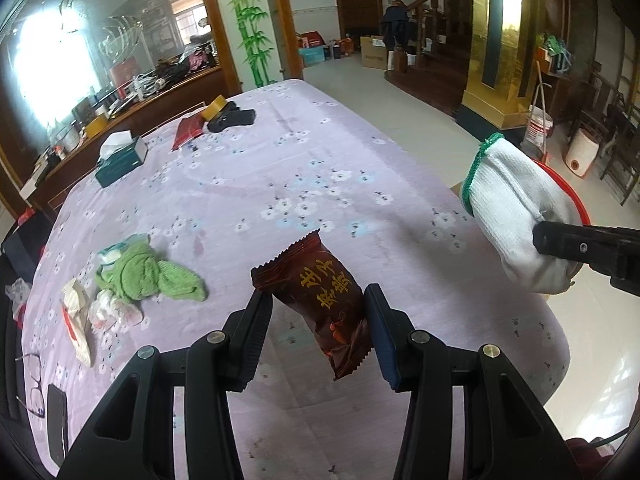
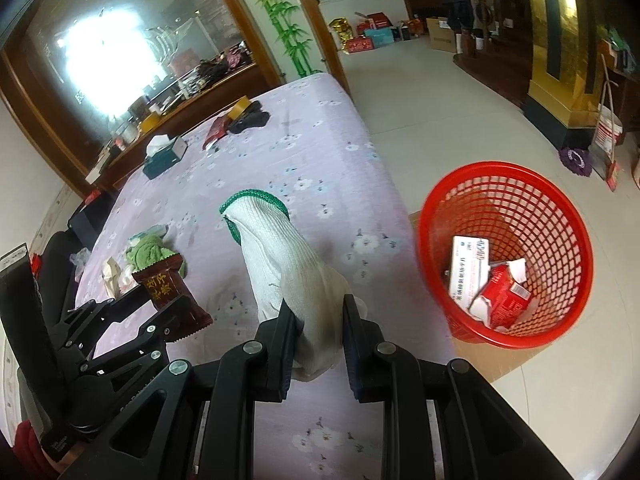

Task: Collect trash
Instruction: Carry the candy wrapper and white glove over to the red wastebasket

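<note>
Trash lifted in both claws above the desk

Left claw (image 1: 318, 316) pinches a brown snack wrapper (image 1: 320, 300); right claw (image 2: 318, 320) clamps a white glove (image 2: 288, 248) near the desk's right edge, beside the red basket (image 2: 504, 184) on the floor.

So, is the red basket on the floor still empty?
No, the red basket already holds a white box and a torn red carton, seen in the right wrist view.
</note>
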Demonstrator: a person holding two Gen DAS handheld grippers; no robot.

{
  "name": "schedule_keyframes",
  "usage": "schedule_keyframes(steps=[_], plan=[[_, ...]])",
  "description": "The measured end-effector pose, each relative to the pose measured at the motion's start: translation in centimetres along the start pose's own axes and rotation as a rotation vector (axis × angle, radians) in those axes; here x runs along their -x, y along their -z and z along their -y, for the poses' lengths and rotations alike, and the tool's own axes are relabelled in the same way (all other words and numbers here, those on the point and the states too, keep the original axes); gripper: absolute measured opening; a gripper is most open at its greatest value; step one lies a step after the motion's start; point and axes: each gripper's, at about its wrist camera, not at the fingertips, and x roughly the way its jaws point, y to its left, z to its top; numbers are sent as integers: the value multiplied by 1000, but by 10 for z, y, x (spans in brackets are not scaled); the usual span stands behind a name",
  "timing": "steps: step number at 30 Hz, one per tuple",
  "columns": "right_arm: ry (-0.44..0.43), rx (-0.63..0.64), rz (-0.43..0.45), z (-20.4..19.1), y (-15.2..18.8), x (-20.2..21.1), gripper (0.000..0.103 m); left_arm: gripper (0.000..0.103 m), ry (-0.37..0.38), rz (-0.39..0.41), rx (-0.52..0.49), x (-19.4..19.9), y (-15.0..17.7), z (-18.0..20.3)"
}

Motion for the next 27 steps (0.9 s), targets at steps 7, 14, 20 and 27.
schedule_keyframes(steps=[7,14,20,27], plan=[[25,-41,15,20,2,10,23,46,24,3,-33,-2,-6,19],[50,-79,29,40,3,20,23,46,48,6,-61,-6,-13,37],[72,-110,41,56,2,28,23,46,63,10,-82,-9,-19,52],[89,-139,55,74,1,38,23,46,83,17,-103,-12,-27,68]])
